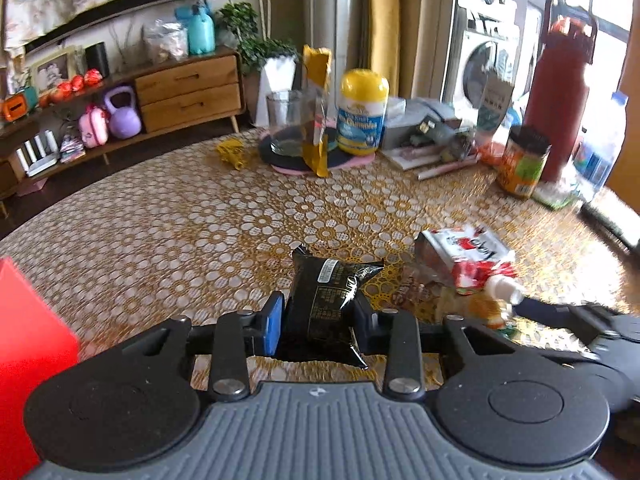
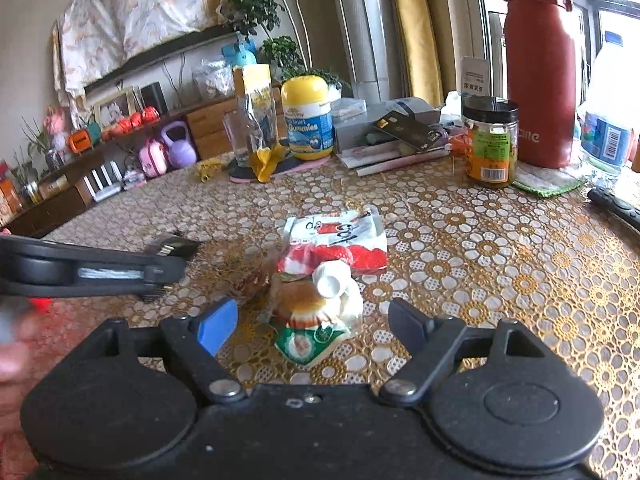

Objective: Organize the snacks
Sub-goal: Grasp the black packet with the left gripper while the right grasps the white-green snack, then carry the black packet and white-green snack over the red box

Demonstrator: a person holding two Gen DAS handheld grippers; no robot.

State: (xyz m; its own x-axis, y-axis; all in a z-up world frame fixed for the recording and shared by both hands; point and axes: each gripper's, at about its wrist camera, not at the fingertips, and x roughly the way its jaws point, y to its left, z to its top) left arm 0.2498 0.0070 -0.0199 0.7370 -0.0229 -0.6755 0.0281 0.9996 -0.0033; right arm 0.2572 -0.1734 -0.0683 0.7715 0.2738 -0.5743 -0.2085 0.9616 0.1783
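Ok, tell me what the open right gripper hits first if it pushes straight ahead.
Probably the clear-wrapped round golden bun, lying just ahead between the right gripper fingers; the white-capped red-and-white strawberry pouch lies beyond.

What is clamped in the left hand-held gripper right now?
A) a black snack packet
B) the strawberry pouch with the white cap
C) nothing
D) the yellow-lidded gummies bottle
A: the left hand-held gripper has both pads pressed on the black snack packet, while the strawberry pouch lies on the table.

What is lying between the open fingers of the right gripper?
In the right wrist view, a small bun in clear wrap lies between the right gripper fingers, untouched, with the white cap of the strawberry pouch beyond.
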